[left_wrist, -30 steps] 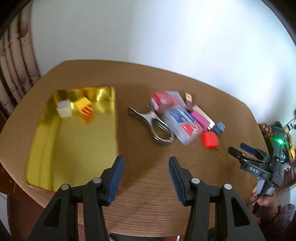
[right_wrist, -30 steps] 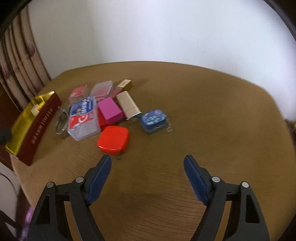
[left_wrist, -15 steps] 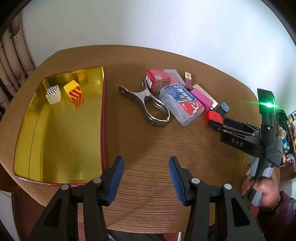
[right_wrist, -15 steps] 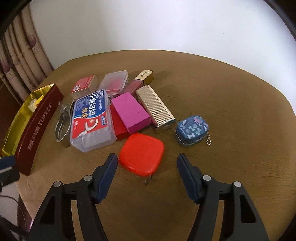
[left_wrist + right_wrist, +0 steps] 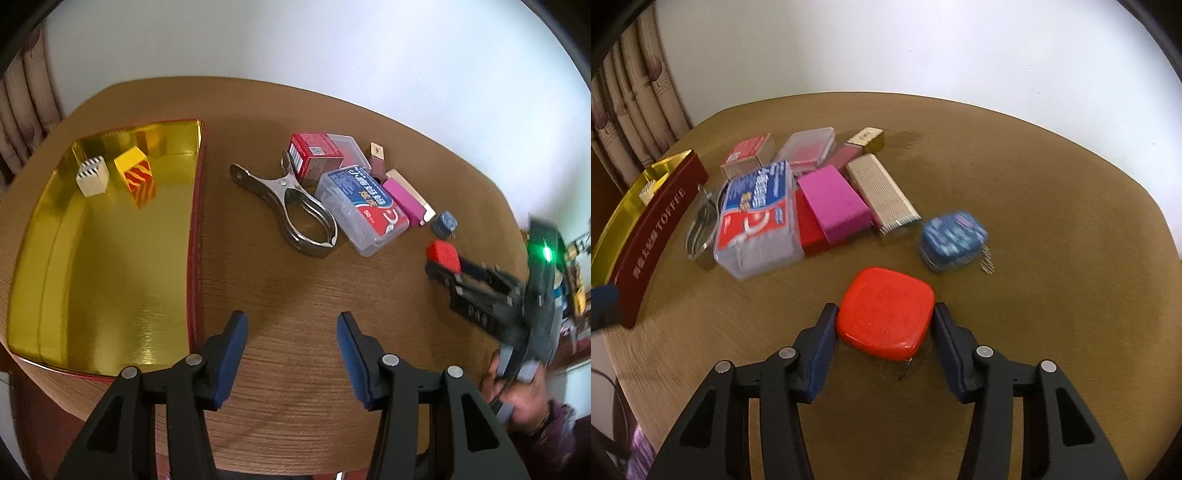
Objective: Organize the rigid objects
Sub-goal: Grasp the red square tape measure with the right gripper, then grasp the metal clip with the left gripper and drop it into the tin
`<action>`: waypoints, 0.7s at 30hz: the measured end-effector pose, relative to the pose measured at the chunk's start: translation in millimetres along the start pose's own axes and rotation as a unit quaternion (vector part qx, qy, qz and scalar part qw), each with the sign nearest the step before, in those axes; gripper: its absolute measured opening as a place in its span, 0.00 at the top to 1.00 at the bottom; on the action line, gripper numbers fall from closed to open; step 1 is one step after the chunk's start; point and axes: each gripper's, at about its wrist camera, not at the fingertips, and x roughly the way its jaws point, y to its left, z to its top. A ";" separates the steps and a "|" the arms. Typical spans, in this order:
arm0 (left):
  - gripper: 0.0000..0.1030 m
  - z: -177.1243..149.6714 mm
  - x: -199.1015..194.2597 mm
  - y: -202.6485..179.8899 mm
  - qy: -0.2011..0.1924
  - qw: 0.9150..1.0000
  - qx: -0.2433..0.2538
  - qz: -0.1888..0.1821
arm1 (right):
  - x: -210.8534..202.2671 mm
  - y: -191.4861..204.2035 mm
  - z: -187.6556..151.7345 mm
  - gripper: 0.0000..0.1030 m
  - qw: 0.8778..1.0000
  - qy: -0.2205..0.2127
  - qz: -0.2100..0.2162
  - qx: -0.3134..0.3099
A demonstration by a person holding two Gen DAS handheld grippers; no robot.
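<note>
- Brown round table [image 5: 1034, 221], white wall behind.
- My right gripper [image 5: 884, 323] pads flank the red tape measure [image 5: 886, 312], touching its sides, just nearer than the pink box [image 5: 836, 203].
- My left gripper [image 5: 291, 343] gapes, holding nothing, right of the gold tin [image 5: 110, 258].

Brown table [image 5: 280, 295] carries gold tray [image 5: 110, 258], metal clip [image 5: 295, 210], small boxes.

Counts: one gold-lined red rectangular tin tray [image 5: 110, 258]; two striped blocks in it, one white-and-black [image 5: 92, 175], one yellow-and-red [image 5: 136, 176]. One large steel spring clamp [image 5: 295, 206]. One clear plastic floss-pick box [image 5: 759, 218]. One pink rectangular block [image 5: 836, 203]. One ribbed gold case [image 5: 882, 192]. One blue patterned small tin [image 5: 953, 236]. One red rounded-square tape measure [image 5: 886, 312].
</note>
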 end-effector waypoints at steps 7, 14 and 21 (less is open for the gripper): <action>0.50 34.5 25.4 -2.6 0.009 0.998 -0.043 -0.037 | -8.0 -15.6 -17.0 0.54 1.000 -0.016 0.002 0.009; 0.50 62.2 63.4 4.3 0.025 0.996 -0.084 -0.022 | -7.0 -22.4 -15.5 0.53 0.999 -0.020 0.017 0.021; 0.84 71.6 83.2 6.2 0.019 0.995 -0.094 0.011 | -9.9 -28.7 -16.6 0.53 0.999 -0.022 0.034 0.032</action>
